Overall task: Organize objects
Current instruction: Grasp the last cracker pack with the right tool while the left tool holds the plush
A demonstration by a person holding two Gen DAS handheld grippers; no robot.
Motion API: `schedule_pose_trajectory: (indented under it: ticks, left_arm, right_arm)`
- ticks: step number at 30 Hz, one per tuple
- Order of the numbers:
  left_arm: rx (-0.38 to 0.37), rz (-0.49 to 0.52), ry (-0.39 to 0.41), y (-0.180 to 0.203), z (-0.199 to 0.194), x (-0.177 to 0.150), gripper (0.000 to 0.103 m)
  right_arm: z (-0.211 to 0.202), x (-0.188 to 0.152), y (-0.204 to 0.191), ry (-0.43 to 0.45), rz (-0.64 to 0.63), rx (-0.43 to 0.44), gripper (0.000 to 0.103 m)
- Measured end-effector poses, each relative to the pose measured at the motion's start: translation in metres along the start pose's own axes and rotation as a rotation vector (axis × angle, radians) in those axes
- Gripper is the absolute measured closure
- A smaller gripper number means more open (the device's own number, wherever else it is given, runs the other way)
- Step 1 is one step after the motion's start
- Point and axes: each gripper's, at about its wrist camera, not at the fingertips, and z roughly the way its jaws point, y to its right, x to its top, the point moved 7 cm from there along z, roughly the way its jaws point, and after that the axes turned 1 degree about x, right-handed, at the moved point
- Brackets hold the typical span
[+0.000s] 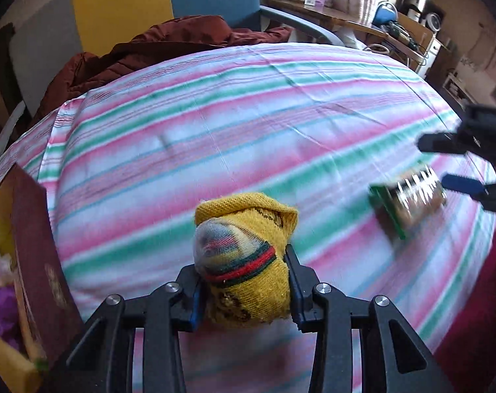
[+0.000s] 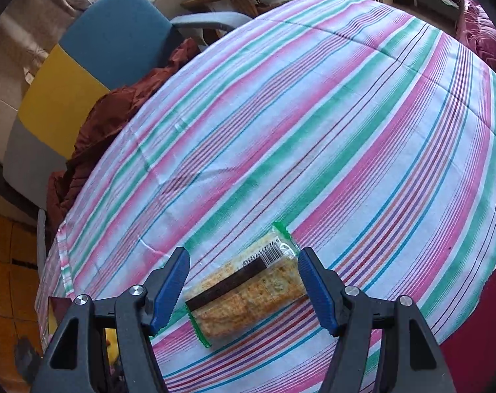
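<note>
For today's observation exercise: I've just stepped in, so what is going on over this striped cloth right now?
A person is tidying things off a surface covered by a striped cloth, with a handheld gripper in each hand. The left gripper is shut on a rolled yellow sock bundle, squeezing it between its pads. The right gripper is open around a cracker packet that lies flat on the cloth, its pads not yet pressing on it. A dark red box stands at the left edge of the left wrist view.
</note>
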Motion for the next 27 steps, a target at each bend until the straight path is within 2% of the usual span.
schedule_pose_trajectory:
  ticks: [3,5,6,8,9,10,12,15,20,24,27]
  left_arm:
    - [-0.007,0.033,0.016,0.005,-0.014,-0.021,0.062]
    - [-0.017,0.060,0.031,0.006,-0.025,-0.037,0.062]
    - [-0.017,0.072,0.039,0.007,-0.029,-0.043,0.062]
    - [-0.018,0.107,0.060,0.008,-0.036,-0.055,0.062]
    - [-0.021,0.119,0.069,0.009,-0.038,-0.059,0.062]
    - [-0.021,0.139,0.080,0.010,-0.041,-0.064,0.062]
    - [-0.021,0.155,0.093,0.011,-0.044,-0.069,0.062]
    - [-0.015,0.158,0.106,0.011,-0.045,-0.070,0.061]
    - [-0.017,0.163,0.122,0.013,-0.043,-0.071,0.058]
    - [-0.012,0.176,0.142,0.014,-0.042,-0.072,0.058]
    - [-0.011,0.179,0.152,0.014,-0.042,-0.072,0.058]
  right_arm:
    - [0.004,-0.004,-0.003,-0.018,-0.038,-0.035,0.030]
    - [0.006,-0.006,-0.007,-0.032,-0.049,-0.017,0.027]
    - [0.006,-0.008,-0.012,-0.050,-0.042,0.049,0.027]
    - [0.005,-0.016,-0.035,-0.135,-0.008,0.354,0.029]
    - [0.006,-0.020,-0.041,-0.175,-0.002,0.419,0.029]
    - [0.008,-0.024,-0.041,-0.191,-0.007,0.402,0.028]
    - [0.013,-0.024,-0.031,-0.191,-0.011,0.298,0.027]
    - [0.012,-0.020,-0.022,-0.172,0.021,0.282,0.027]
    - [0.010,-0.025,-0.022,-0.165,-0.009,0.237,0.027]
    - [0.025,-0.044,-0.043,-0.277,-0.054,0.279,0.027]
    - [0.029,-0.046,-0.053,-0.276,-0.120,0.232,0.027]
